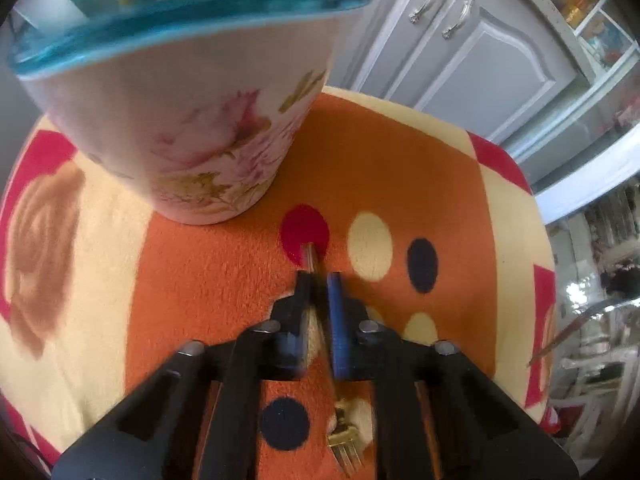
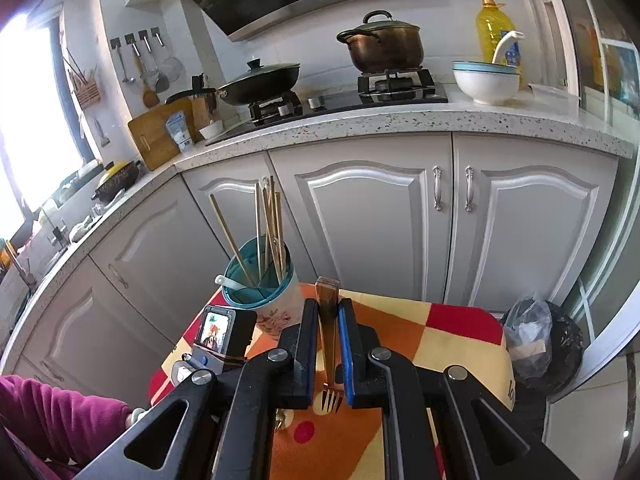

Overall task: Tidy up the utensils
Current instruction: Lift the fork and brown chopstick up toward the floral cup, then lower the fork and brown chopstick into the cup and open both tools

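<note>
A floral utensil holder with a teal rim point(image 1: 192, 128) stands on the patterned cloth, close ahead-left of my left gripper; in the right wrist view the holder point(image 2: 266, 292) holds several chopsticks point(image 2: 272, 232) and a white spoon. My left gripper point(image 1: 320, 284) is shut on a gold fork point(image 1: 344, 444), handle end forward, tines back under the fingers. My right gripper point(image 2: 327, 316) is shut on another gold fork point(image 2: 329, 344), handle up and forward, tines toward the camera, raised above the table.
The table carries an orange, yellow and red cloth point(image 2: 400, 332). The left gripper's camera body point(image 2: 218, 336) sits beside the holder. Grey cabinets point(image 2: 380, 220) stand behind. A bin with a bag point(image 2: 536, 340) is at the right. A pink sleeve point(image 2: 52, 420) shows at lower left.
</note>
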Tool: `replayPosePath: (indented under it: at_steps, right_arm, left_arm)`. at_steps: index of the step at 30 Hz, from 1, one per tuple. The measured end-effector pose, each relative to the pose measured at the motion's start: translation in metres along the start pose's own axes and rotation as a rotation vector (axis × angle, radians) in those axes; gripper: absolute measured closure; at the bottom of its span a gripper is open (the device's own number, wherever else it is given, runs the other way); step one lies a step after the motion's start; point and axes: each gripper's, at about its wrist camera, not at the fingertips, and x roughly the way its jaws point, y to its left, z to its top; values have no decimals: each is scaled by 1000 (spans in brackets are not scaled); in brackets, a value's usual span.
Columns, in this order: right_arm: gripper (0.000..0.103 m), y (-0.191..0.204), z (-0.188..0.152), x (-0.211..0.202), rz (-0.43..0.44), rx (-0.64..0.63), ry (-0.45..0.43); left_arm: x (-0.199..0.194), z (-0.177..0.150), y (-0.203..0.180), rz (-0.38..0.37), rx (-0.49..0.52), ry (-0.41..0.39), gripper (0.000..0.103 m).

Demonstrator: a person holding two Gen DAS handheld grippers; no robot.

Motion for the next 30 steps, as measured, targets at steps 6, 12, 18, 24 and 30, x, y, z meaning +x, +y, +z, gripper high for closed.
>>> replayPosePath:
  at_steps: [6,12,18,24,30]
  right_arm:
    - [93,3,2,1,10,-9,1]
    - [93,17,7,-1,22,-34,-8]
    - [93,35,16,3,26,-65,-12]
    - [93,55,29,9,40,-98,-17]
    - [94,81,58,7,70,-153,-54]
  left_arm:
    - [-38,-15,17,-116,18,-20,98]
    - [-106,-16,22,-197,73,-104,98]
    - [-170,-10,25,-230,116,-205,98]
    - [-225,10,30,-239,147,-268,98]
    - [-266,45,33,-198,169,-353,98]
